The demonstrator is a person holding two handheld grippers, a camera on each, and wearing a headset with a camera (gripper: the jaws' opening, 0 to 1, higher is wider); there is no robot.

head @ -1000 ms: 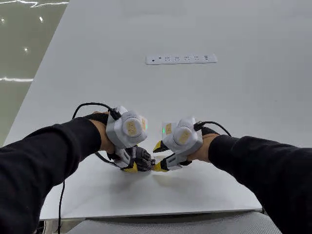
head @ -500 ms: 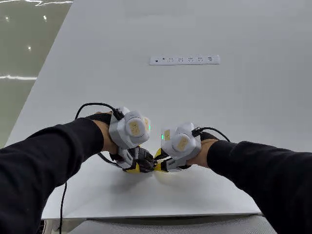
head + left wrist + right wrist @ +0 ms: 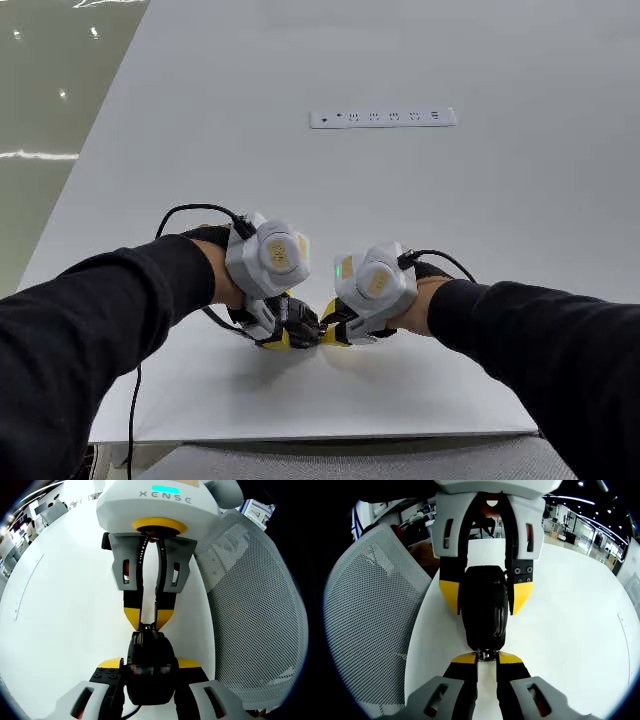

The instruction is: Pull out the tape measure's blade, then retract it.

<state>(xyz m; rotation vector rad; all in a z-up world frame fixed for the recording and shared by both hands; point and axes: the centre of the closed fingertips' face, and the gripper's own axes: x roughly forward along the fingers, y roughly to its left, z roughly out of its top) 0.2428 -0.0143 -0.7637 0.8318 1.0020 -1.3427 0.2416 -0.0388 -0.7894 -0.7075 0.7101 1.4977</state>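
Workbench (image 3: 500,200) bears power strip (image 3: 383,118) beyond tape measure (image 3: 150,665); glossy floor (image 3: 50,120) alongside.

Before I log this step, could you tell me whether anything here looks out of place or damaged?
Nothing stands out. The left tool grips the black tape measure, the right tool pinches its front end, and the power strip lies flat on the white table.

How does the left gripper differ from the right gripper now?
Grip: the left gripper clamps the black tape measure case; the right gripper pinches the blade's end hook. Jaws: the left gripper's stand wide apart, the right gripper's nearly together. Both have yellow-tipped jaws and face each other.
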